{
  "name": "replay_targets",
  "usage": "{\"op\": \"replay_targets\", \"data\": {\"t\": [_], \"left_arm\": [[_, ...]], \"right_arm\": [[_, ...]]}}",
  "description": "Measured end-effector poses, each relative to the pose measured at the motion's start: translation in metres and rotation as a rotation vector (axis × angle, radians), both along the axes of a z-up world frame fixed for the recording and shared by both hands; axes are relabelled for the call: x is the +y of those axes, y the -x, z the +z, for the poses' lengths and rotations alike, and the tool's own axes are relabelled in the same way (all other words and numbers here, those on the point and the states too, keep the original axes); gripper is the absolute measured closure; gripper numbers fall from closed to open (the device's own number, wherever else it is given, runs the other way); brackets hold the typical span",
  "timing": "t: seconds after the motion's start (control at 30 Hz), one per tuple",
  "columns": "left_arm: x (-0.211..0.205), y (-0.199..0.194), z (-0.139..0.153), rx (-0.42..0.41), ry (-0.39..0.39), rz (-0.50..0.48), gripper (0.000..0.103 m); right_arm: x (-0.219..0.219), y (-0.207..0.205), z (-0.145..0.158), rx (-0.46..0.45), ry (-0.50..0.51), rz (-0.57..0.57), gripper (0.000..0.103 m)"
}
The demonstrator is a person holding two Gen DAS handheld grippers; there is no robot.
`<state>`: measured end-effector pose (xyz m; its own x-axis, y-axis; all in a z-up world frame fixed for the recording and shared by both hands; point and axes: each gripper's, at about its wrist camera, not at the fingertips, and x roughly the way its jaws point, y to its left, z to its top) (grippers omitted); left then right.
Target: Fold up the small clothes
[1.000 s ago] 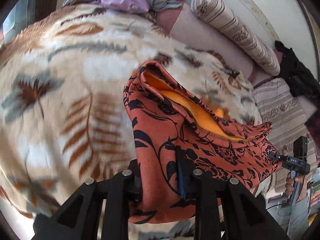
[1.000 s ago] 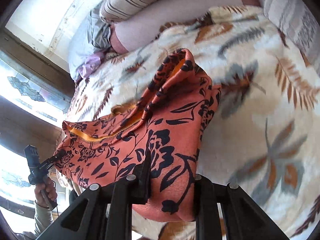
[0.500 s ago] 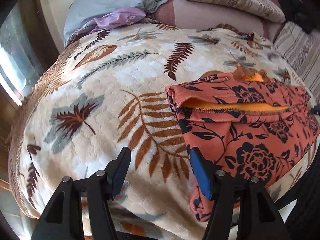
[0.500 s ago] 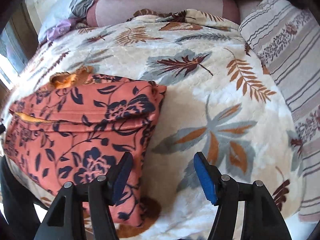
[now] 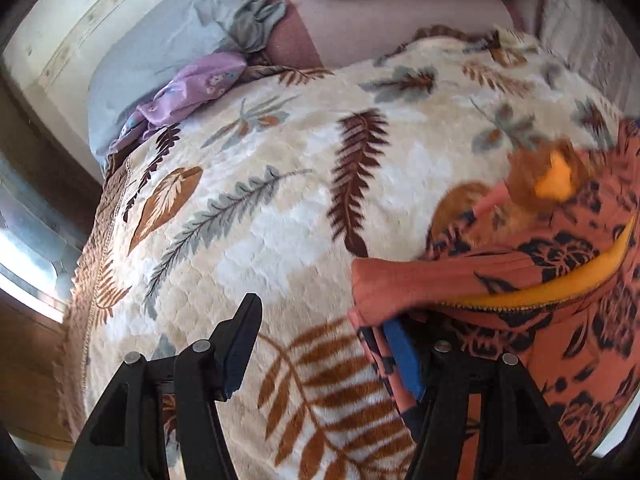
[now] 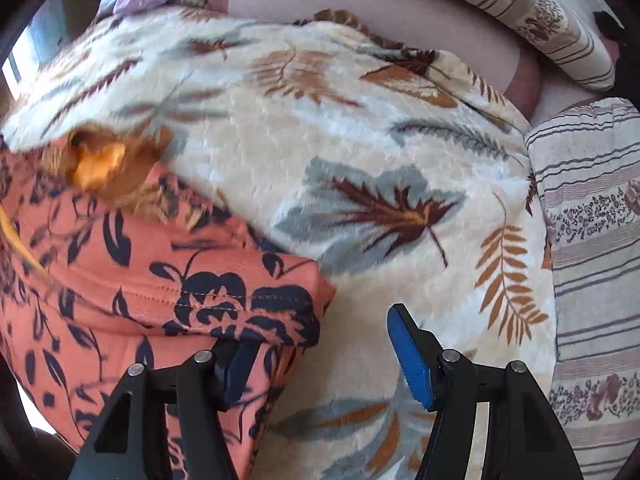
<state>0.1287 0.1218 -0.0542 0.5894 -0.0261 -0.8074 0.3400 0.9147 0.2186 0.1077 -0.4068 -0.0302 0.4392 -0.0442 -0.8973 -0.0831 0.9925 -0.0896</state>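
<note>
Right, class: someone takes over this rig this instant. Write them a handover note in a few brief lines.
Left gripper: open, holding nothing; the garment's edge lies against its right finger.
Right gripper: open, holding nothing; its left finger sits at the garment's corner.
Orange floral garment: lying on the leaf-print blanket, between the two grippers.
Done: one fold is laid over, with the yellow lining showing along its edge.
Left: probably check the fold and fold again if needed.

We see a bed under a cream leaf-print blanket [image 5: 280, 208]; on it lies a folded orange floral garment [image 6: 132, 280], with a lilac cloth [image 5: 192, 88] near the pillows.
</note>
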Motion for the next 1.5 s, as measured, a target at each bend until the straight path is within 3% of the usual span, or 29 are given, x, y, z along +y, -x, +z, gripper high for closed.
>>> {"op": "replay_targets", "data": {"t": [0.13, 0.27, 0.43, 0.53, 0.63, 0.7, 0.93, 1.0, 1.03, 1.07, 1.17, 1.23, 1.27, 1.4, 1.5], "left_arm": [[0.027, -0.027, 0.016, -0.004, 0.183, 0.156, 0.039], [0.047, -0.034, 0.008, 0.031, 0.224, 0.227, 0.039], [0.052, -0.016, -0.013, 0.113, 0.288, 0.152, 0.039], [0.044, -0.015, -0.025, 0.16, 0.315, 0.116, 0.039], [0.038, -0.027, -0.038, 0.214, 0.392, 0.135, 0.039], [0.033, -0.037, -0.044, 0.229, 0.415, 0.158, 0.039], [0.015, -0.055, -0.048, 0.222, 0.411, 0.102, 0.039], [0.013, -0.058, -0.048, 0.22, 0.414, 0.085, 0.04], [0.011, -0.06, -0.049, 0.233, 0.416, 0.084, 0.058], [0.01, -0.063, -0.052, 0.255, 0.416, 0.089, 0.091], [0.011, -0.065, -0.053, 0.269, 0.425, 0.109, 0.094], [0.012, -0.063, -0.048, 0.254, 0.43, 0.116, 0.095], [0.014, -0.061, -0.041, 0.231, 0.436, 0.12, 0.095], [0.025, -0.039, 0.006, 0.111, 0.497, 0.126, 0.096], [0.025, 0.0, 0.057, -0.016, 0.522, 0.063, 0.095]], "right_arm": [[-0.049, -0.024, 0.02, -0.042, -0.32, -0.187, 0.028], [-0.057, -0.02, 0.008, -0.014, -0.325, -0.193, 0.028], [-0.046, -0.005, -0.016, 0.005, -0.383, -0.099, 0.028], [-0.045, -0.015, -0.029, 0.0, -0.454, -0.106, 0.028], [-0.041, -0.031, -0.045, 0.026, -0.489, -0.128, 0.029], [-0.033, -0.04, -0.055, 0.056, -0.495, -0.113, 0.041], [-0.026, -0.045, -0.063, 0.069, -0.511, -0.11, 0.042], [-0.027, -0.047, -0.064, 0.078, -0.523, -0.111, 0.051], [-0.028, -0.048, -0.065, 0.086, -0.527, -0.114, 0.055], [-0.028, -0.05, -0.067, 0.095, -0.531, -0.119, 0.064], [-0.028, -0.056, -0.07, 0.12, -0.543, -0.128, 0.069], [-0.029, -0.059, -0.069, 0.131, -0.564, -0.137, 0.079], [-0.029, -0.059, -0.065, 0.126, -0.572, -0.14, 0.088], [-0.03, -0.042, -0.027, 0.011, -0.626, -0.157, 0.093], [-0.027, -0.012, 0.02, -0.114, -0.667, -0.136, 0.094]]}}
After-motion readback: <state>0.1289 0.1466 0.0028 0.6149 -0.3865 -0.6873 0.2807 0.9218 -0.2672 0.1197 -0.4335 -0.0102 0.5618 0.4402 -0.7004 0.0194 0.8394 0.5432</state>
